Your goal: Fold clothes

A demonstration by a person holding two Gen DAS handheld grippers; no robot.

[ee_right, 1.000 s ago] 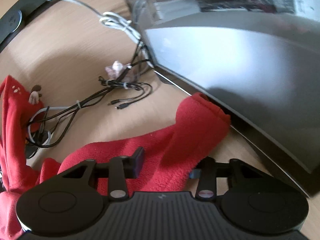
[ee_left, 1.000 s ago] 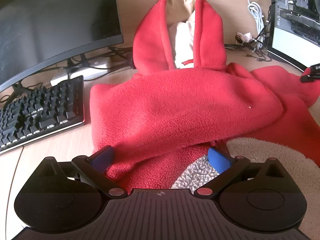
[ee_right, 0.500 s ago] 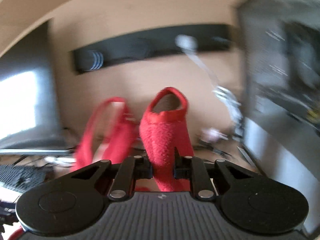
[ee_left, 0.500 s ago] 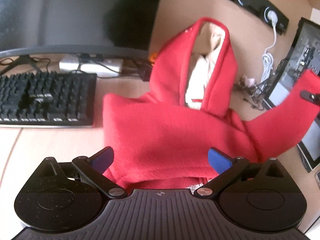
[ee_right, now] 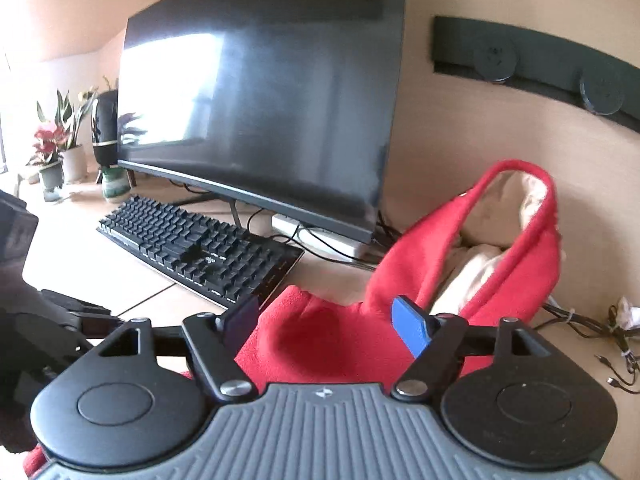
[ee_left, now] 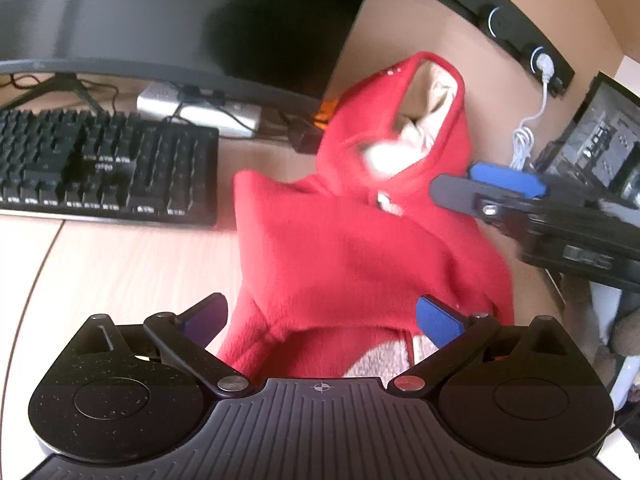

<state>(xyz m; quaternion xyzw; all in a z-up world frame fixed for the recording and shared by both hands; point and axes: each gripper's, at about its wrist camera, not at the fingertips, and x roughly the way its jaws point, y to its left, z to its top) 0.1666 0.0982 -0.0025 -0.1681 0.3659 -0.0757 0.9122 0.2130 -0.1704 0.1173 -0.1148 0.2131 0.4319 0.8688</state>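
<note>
Since a second ago the red sleeve that was clamped in the right gripper [ee_right: 329, 326] by the computer case [ee_left: 600, 132] has been carried across and let go over the body of the red hooded garment [ee_left: 352, 248]; its jaws have just been opening, and they are now seen spread, with red fleece lying below and between them but not pressed by the blue pads [ee_right: 410, 326]. The left gripper [ee_left: 322, 320] has been lifted and rolled a little, and its jaws are held wide apart above the near edge of the garment, nothing being gripped.

The garment is bunched on the pale wooden surface [ee_left: 120, 264], just right of the black keyboard [ee_left: 104, 168] and in front of the dark curved monitor [ee_right: 256, 120]. Its hood [ee_right: 496, 248] is propped upright against the back panel, the cream lining being shown in the opening. A fleecy grey-beige patch [ee_left: 380, 362] is seen at the garment's near edge, beside the left gripper's right finger.

In the left wrist view the right gripper is seen entering from the right, close to the hood. Potted plants [ee_right: 60, 148] are stood at the far left of the surface, and loose cables [ee_right: 592, 332] are lying to the right of the hood.
</note>
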